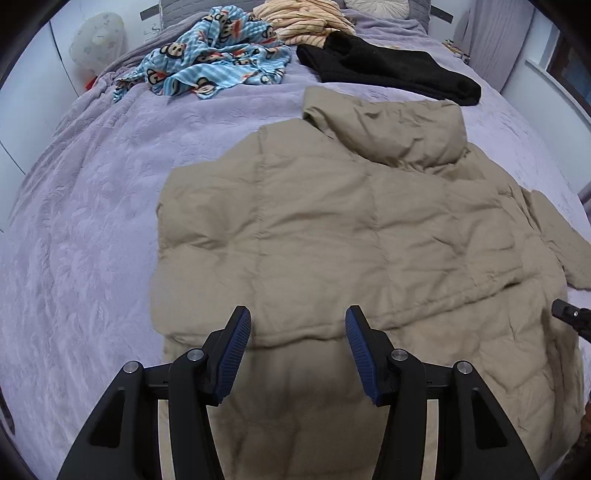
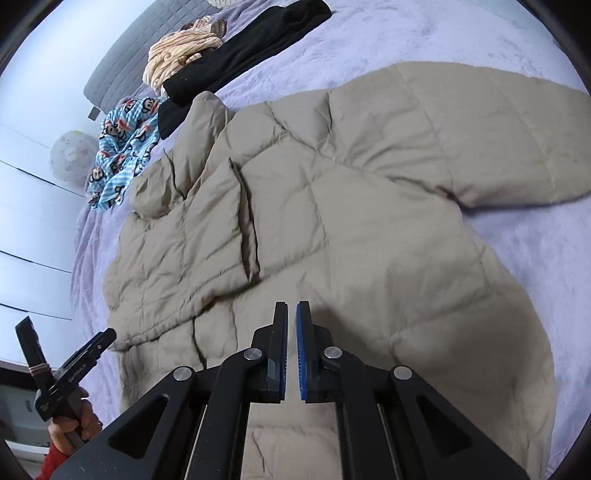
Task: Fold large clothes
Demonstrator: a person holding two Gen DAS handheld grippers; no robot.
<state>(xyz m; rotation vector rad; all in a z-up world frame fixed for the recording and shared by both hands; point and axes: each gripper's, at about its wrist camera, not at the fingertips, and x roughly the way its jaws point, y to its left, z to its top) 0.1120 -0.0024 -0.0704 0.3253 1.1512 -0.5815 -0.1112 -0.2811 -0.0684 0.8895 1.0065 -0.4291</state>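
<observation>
A large tan puffer jacket [image 1: 332,229] lies spread on the lilac bedspread, hood at the far end. Its left sleeve is folded over the body; the other sleeve [image 2: 498,129] stretches out to the right. My left gripper [image 1: 298,317] is open and empty, hovering over the jacket's lower part. My right gripper [image 2: 291,314] has its jaws nearly together with a thin gap and nothing between them, just above the jacket [image 2: 332,221]. The left gripper also shows in the right wrist view [image 2: 66,369], held by a hand. The right gripper's tip shows at the left wrist view's right edge [image 1: 572,317].
A black garment [image 1: 388,70], a blue monkey-print garment [image 1: 214,62] and a striped cream garment [image 1: 306,18] lie at the bed's far end. The lilac bedspread [image 1: 92,221] extends left. A white round lamp [image 1: 96,37] stands by the wall.
</observation>
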